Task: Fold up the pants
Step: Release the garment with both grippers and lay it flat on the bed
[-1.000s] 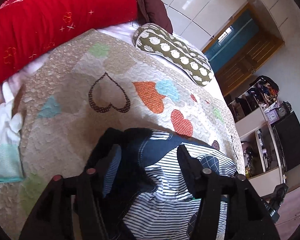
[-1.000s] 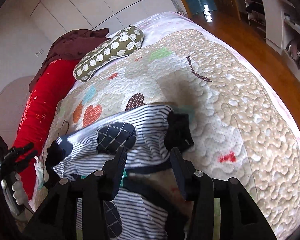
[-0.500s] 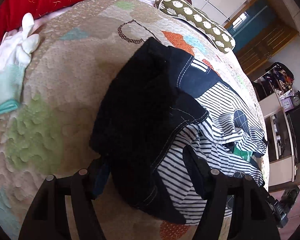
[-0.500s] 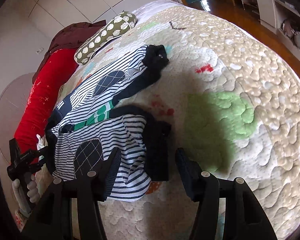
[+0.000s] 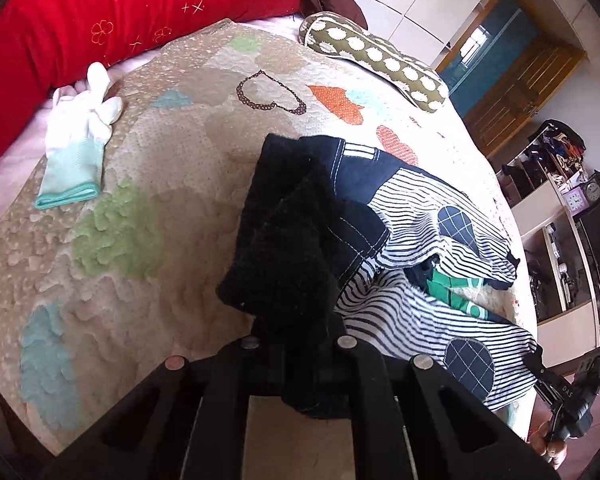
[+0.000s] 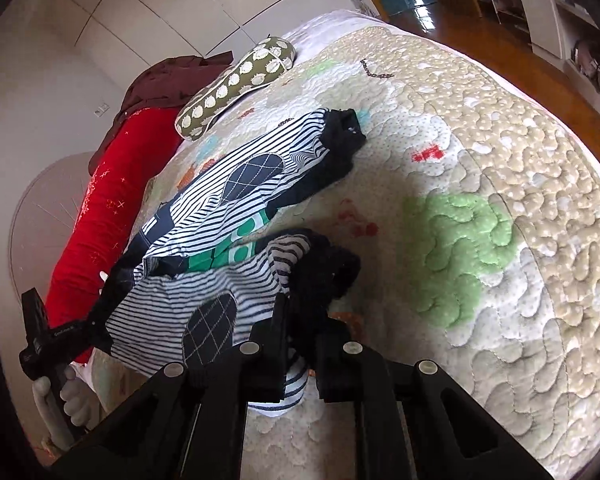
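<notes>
Small striped pants (image 5: 404,216) with a black waistband, dark knee patches and black cuffs lie on the quilted bed (image 5: 140,264). My left gripper (image 5: 300,344) is shut on the black waistband (image 5: 284,248) at its near corner. In the right wrist view the pants (image 6: 228,208) stretch away to the left. My right gripper (image 6: 300,328) is shut on the black cuff (image 6: 324,272) of the nearer leg. The farther leg ends in a free black cuff (image 6: 342,128). The left gripper (image 6: 56,336) also shows there, at the waistband end.
A white and mint glove (image 5: 80,136) lies on the quilt at the left. A red bolster (image 5: 120,16) and a spotted olive pillow (image 5: 372,60) line the far side. Shelves and a wooden floor (image 6: 500,40) lie beyond the bed's edge.
Both grippers were open half a second ago. The left has closed on the waistband and the right on the near leg's cuff.
</notes>
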The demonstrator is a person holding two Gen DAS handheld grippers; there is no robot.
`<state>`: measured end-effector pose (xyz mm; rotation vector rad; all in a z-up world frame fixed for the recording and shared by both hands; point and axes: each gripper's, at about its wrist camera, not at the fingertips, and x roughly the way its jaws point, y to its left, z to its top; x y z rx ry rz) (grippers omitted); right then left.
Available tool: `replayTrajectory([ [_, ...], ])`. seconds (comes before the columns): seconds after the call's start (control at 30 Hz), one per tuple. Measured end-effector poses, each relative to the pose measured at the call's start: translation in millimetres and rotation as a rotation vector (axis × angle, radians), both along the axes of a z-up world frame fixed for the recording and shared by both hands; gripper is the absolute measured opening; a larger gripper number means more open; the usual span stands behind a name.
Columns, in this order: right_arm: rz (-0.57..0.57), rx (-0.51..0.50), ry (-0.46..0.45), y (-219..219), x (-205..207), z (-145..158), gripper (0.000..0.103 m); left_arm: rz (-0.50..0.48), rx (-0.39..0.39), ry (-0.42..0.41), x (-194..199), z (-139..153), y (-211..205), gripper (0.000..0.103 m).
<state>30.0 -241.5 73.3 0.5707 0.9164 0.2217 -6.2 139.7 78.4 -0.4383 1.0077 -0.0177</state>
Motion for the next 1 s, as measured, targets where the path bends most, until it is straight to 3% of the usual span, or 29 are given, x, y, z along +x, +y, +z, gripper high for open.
replayTrajectory([
  [0.1,-0.009,0.025,0.002,-11.6,-23.4,1.0,0.011,0.016,0.016,-0.003,-20.9,-3.3,3.2,0.009],
  [0.17,-0.02,0.023,0.018,-16.7,-38.5,-6.0,0.012,0.026,0.003,0.039,-29.0,-19.5,5.2,0.014],
  [0.3,-0.045,-0.003,0.097,-32.4,-55.4,-24.9,0.023,0.064,-0.085,0.1,-46.8,-48.4,22.8,0.018],
  [0.37,-0.073,0.003,0.091,-45.3,-58.8,-19.0,0.033,0.079,-0.129,0.081,-55.3,-50.3,32.3,0.021],
  [0.43,-0.109,-0.029,0.044,-55.1,-54.4,-2.7,0.046,0.095,-0.116,0.044,-65.2,-42.0,35.4,0.027],
  [0.57,-0.092,-0.092,0.008,-51.1,-13.1,22.4,0.049,0.123,-0.008,-0.043,-81.2,-17.8,28.3,0.029],
  [0.67,-0.092,-0.099,0.034,-39.2,35.5,22.4,0.05,0.121,0.01,-0.102,-91.2,-1.1,25.6,0.033],
  [0.87,-0.184,0.049,0.153,-22.7,126.9,-8.0,0.054,0.115,0.059,-0.157,-93.7,14.2,22.9,0.039],
  [0.9,-0.209,0.059,0.17,-20.7,136.1,-13.6,0.054,0.115,0.063,-0.156,-94.2,14.1,23.5,0.04],
  [0.97,-0.219,0.094,0.17,-18.5,145.1,-19.8,0.027,0.118,0.071,-0.143,-94.5,11.8,24.2,0.04],
  [1.0,-0.198,0.09,0.175,-15.4,147.1,-20.2,0.008,0.119,0.072,-0.135,-93.7,9.5,25.2,0.04],
])
